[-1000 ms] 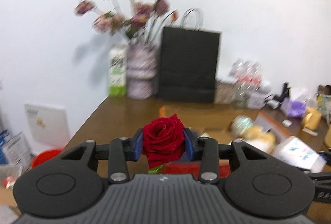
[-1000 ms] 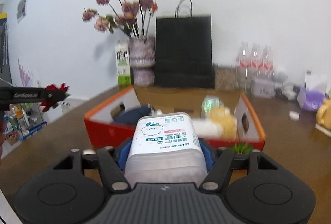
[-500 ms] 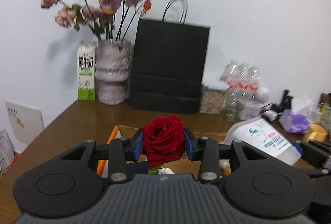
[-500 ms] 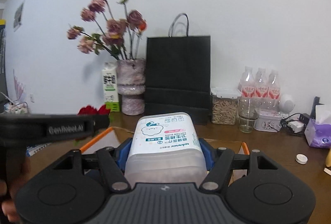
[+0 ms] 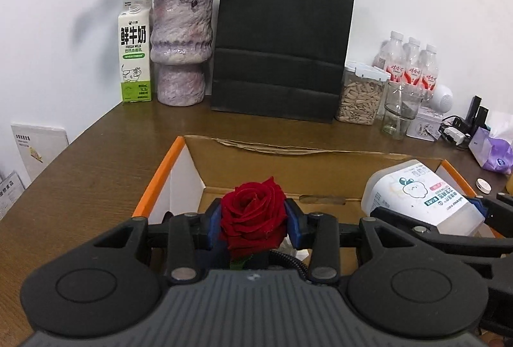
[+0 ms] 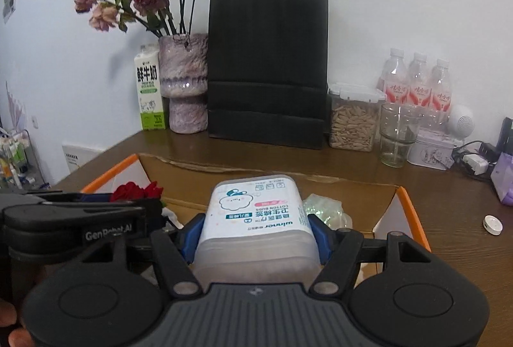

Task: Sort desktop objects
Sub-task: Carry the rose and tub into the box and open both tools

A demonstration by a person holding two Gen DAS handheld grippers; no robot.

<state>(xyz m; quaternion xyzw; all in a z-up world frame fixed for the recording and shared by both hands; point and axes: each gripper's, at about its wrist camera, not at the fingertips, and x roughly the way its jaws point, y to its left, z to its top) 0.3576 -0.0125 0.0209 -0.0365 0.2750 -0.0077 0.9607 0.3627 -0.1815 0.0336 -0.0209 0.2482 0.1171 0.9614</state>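
My left gripper (image 5: 253, 220) is shut on a red rose (image 5: 253, 215) and holds it over the left part of an open cardboard box (image 5: 288, 164) with orange edges. My right gripper (image 6: 255, 233) is shut on a white cotton bud box (image 6: 256, 212) and holds it over the same cardboard box (image 6: 352, 190). The cotton bud box also shows at the right of the left wrist view (image 5: 420, 196). The rose shows at the left of the right wrist view (image 6: 136, 190). A clear wrapped packet (image 6: 323, 209) lies inside the cardboard box.
At the back of the wooden desk (image 5: 96, 161) stand a milk carton (image 5: 134, 52), a vase of dried roses (image 5: 181, 48), a black paper bag (image 5: 282, 36), a seed jar (image 5: 359, 97), a glass (image 5: 399, 109) and water bottles (image 5: 413, 64). A purple tissue pack (image 5: 493, 151) lies right.
Both grippers have moved forward and over the cardboard box, coming close side by side. Each still holds its object.
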